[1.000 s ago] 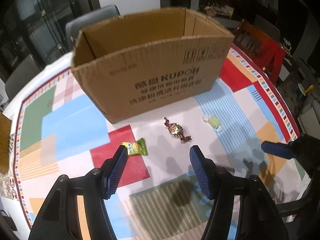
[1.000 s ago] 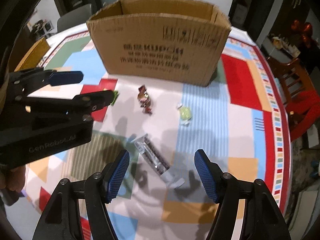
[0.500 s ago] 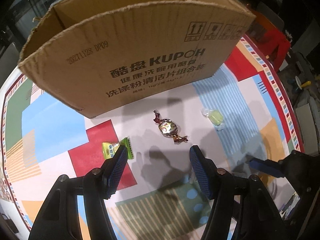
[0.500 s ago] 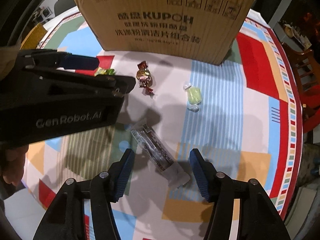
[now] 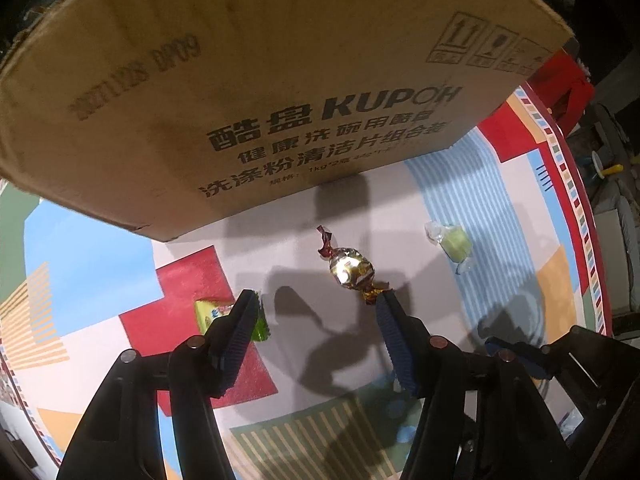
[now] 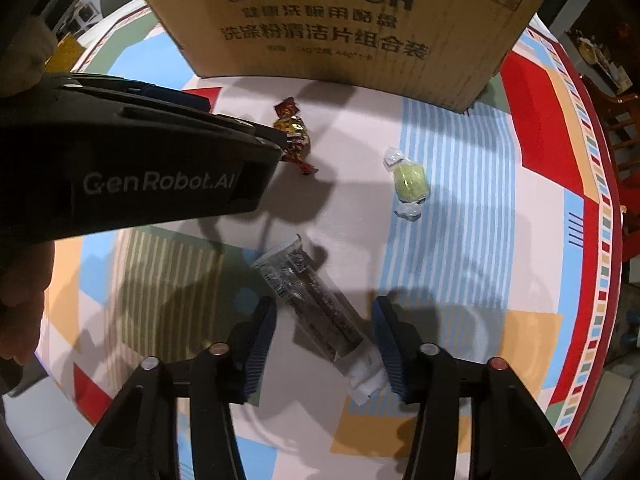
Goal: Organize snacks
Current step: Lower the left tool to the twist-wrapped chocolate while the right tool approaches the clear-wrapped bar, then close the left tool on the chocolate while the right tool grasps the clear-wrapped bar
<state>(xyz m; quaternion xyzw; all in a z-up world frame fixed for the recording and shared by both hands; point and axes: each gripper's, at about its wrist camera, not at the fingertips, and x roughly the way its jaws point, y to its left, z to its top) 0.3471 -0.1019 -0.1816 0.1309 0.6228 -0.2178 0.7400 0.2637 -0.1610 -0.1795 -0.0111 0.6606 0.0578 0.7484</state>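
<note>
as both lowered, right tongs (image 6: 323,312) closing around dark packet (image 6: 316,304), left tongs (image 5: 316,308) narrowing, empty

A round table (image 6: 460,184) under a tablecloth of coloured blocks and stripes carries a cardboard box (image 6: 344,20) printed KUPOH. Just in front of the box lies a gold foil-wrapped candy (image 5: 352,270). Left of it, a yellow-green sachet (image 5: 212,312); right, a pale green wrapped sweet (image 6: 408,184). Farthest from the box lies a long dark snack bar in clear wrap (image 6: 316,304).
</note>
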